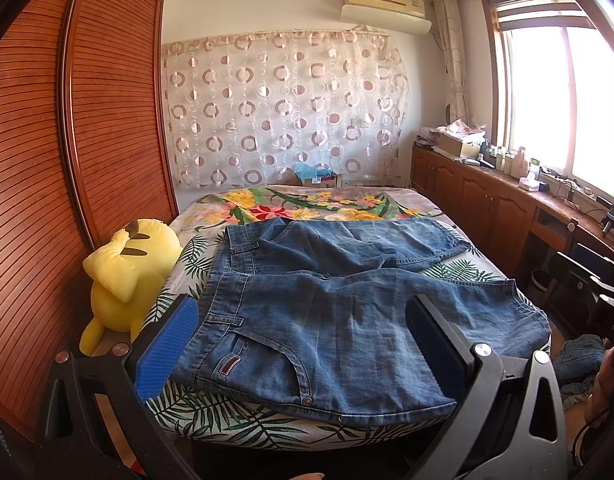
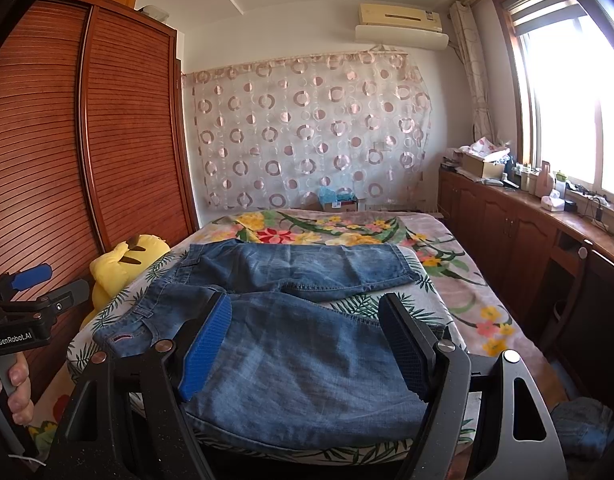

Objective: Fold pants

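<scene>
Blue denim pants (image 1: 327, 312) lie spread across the near end of the bed, waistband to the left, two legs running right, the near leg hem (image 2: 307, 400) at the bed's front edge. My left gripper (image 1: 303, 340) hovers open above the waist and pocket area, nothing between its blue pads. My right gripper (image 2: 307, 348) is open over the near leg, with only cloth below it. In the right wrist view the left gripper (image 2: 39, 284) shows at the far left, held by a hand (image 2: 17, 384).
A yellow plush toy (image 1: 123, 276) sits at the bed's left edge against the wooden wardrobe (image 1: 67, 160). The floral bedspread (image 2: 347, 228) stretches beyond the pants. Wooden cabinets (image 2: 527, 232) with clutter run along the right under the window. More denim lies on the floor (image 2: 583, 424).
</scene>
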The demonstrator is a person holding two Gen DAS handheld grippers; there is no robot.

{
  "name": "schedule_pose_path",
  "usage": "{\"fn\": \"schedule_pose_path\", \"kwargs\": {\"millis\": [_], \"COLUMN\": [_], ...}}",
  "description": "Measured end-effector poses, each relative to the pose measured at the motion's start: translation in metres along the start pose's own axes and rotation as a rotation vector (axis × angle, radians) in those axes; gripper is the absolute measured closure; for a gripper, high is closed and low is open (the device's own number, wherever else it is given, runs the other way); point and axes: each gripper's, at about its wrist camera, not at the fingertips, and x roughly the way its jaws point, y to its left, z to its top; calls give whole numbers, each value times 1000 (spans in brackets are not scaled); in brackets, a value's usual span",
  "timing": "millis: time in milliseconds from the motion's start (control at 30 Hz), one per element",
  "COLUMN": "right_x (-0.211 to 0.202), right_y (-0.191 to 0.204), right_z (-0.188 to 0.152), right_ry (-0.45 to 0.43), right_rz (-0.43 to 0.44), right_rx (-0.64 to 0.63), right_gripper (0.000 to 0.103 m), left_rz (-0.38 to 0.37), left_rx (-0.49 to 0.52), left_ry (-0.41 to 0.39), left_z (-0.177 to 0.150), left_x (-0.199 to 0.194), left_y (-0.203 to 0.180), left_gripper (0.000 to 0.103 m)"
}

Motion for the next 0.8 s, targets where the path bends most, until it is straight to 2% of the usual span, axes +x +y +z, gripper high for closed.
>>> {"fn": "schedule_pose_path", "kwargs": {"millis": [800], "right_x": [0], "right_y": [1], "right_z": [0], "right_ry": [-2], "right_rz": [1], "right_rx": [0], "right_gripper": [25], "left_rz": [-4], "left_rx": [0], "left_ry": [-4], "left_z": [7], "left_x": [-6], "left_y": [-3], "left_gripper": [0]}}
